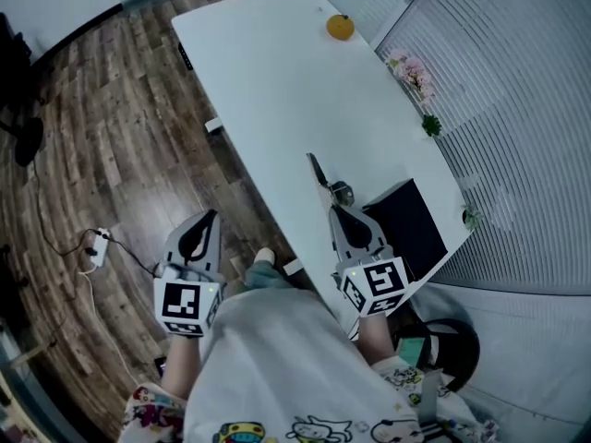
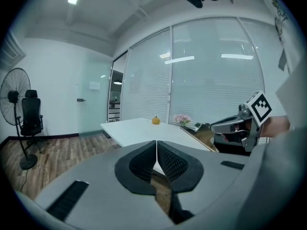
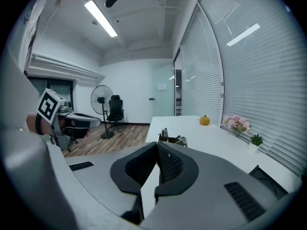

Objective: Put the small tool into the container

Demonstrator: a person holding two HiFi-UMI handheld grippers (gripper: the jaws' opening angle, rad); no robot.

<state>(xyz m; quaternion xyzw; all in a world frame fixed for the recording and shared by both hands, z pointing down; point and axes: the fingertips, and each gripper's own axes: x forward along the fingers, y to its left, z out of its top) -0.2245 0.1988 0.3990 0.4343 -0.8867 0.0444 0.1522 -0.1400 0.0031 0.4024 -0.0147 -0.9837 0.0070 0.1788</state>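
Small tool (image 1: 326, 177) on white table (image 1: 277, 81), just ahead of right gripper (image 1: 336, 210), jaws clenched empty, left gripper (image 1: 210, 218) likewise

The white table (image 1: 277, 81) lies open mid-top; orange (image 1: 340, 27), flowers (image 1: 413, 72) and small plant (image 1: 431, 125) line its window edge.

No legible text, brand or number anywhere. Only black-and-white square marker patterns: on the left cube (image 1: 187, 307) of the left gripper (image 1: 211, 216), lower left of the head view, and on the right cube (image 1: 376, 286) of the right gripper (image 1: 337, 212), lower centre. Codes, not characters. Cartoon prints on the shirt (image 1: 277, 358), bottom edge: no readable lettering. Small white plate (image 2: 94, 86) on the far wall, left of centre in the left gripper view: too small to read.
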